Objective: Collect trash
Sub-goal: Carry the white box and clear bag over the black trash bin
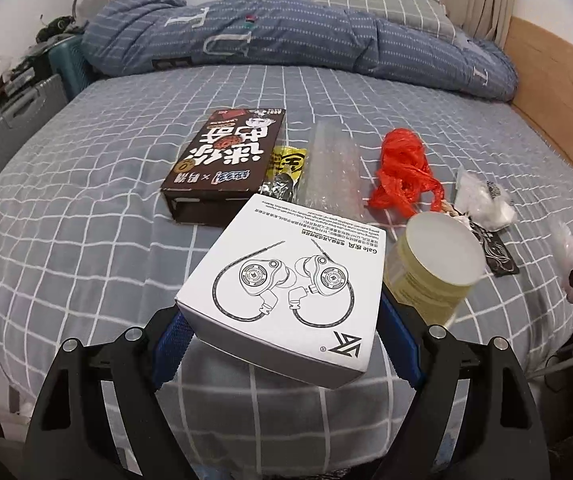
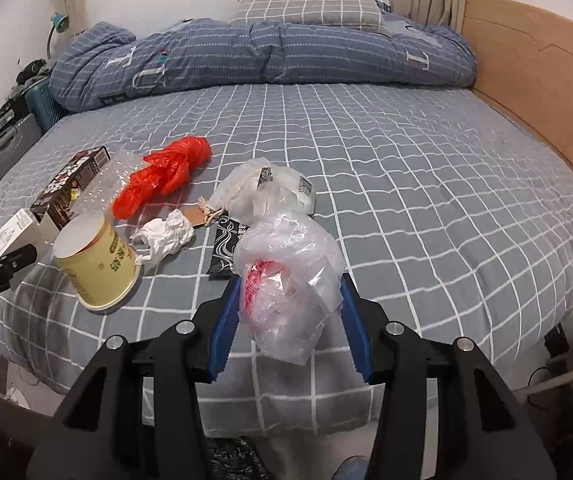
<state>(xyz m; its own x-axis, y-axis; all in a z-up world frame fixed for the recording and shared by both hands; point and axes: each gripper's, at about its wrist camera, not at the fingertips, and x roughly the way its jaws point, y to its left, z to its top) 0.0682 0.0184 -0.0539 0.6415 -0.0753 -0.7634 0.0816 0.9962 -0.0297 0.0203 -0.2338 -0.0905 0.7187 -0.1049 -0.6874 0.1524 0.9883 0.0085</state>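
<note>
My left gripper (image 1: 282,344) is shut on a white earphone box (image 1: 286,284) and holds it above the bed's near edge. My right gripper (image 2: 288,320) is shut on a crumpled clear plastic bag (image 2: 286,276) with red print. On the grey checked bed (image 2: 406,184) lie a brown snack box (image 1: 226,160), a yellow wrapper (image 1: 288,162), bubble wrap (image 1: 330,168), a red plastic bag (image 2: 162,176), a yellow cup (image 2: 94,260), crumpled white paper (image 2: 166,236), a black packet (image 2: 224,252) and a white bag (image 2: 266,188).
A folded blue quilt (image 2: 246,56) and a pillow (image 2: 310,6) lie at the far end. A wooden bed board (image 2: 534,80) runs along the right. Suitcases (image 1: 14,116) stand left of the bed. A black bag (image 2: 230,460) lies below, on the floor.
</note>
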